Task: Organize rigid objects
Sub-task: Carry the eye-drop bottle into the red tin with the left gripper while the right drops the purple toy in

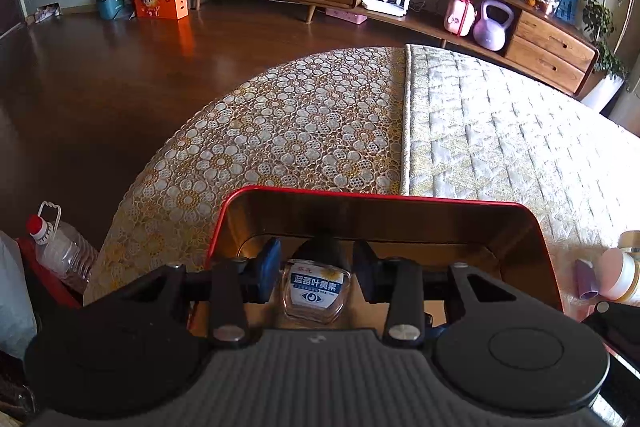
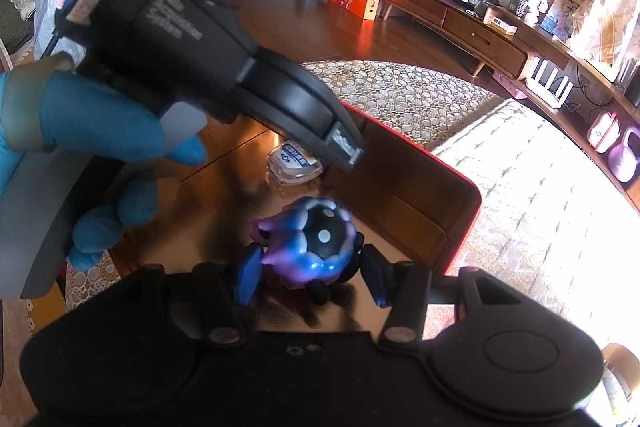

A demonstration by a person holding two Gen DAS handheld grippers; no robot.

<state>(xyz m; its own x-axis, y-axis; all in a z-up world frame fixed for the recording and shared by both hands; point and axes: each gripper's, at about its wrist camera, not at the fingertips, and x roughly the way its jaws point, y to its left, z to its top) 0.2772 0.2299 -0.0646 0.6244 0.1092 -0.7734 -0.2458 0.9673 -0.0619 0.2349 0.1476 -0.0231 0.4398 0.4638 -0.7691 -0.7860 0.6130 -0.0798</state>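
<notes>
Bottle [image 1: 316, 289] and toy [image 2: 308, 247], the two hard things in hand, are both already down inside the red-rimmed tray [image 1: 536, 227], which sits at the near edge of the bed. Nearest, the left gripper [image 1: 316, 263] has the small clear bottle standing between its pads, at the tray's near wall; I cannot tell whether the pads press on it or only flank it. The right gripper [image 2: 310, 267] brackets the purple-blue toy the same way, and the pads look to be on its sides (contact is hard to confirm), the toy low over the tray's shiny floor.

Judged from this, both items are delivered but not let go; release and withdrawal remain. Just beyond the tray's right side, a pink jar [image 1: 618, 277] and a purple tube [image 1: 586, 279] lie on the bed cover, probably next to collect. Farther off, the bed is bare.
</notes>
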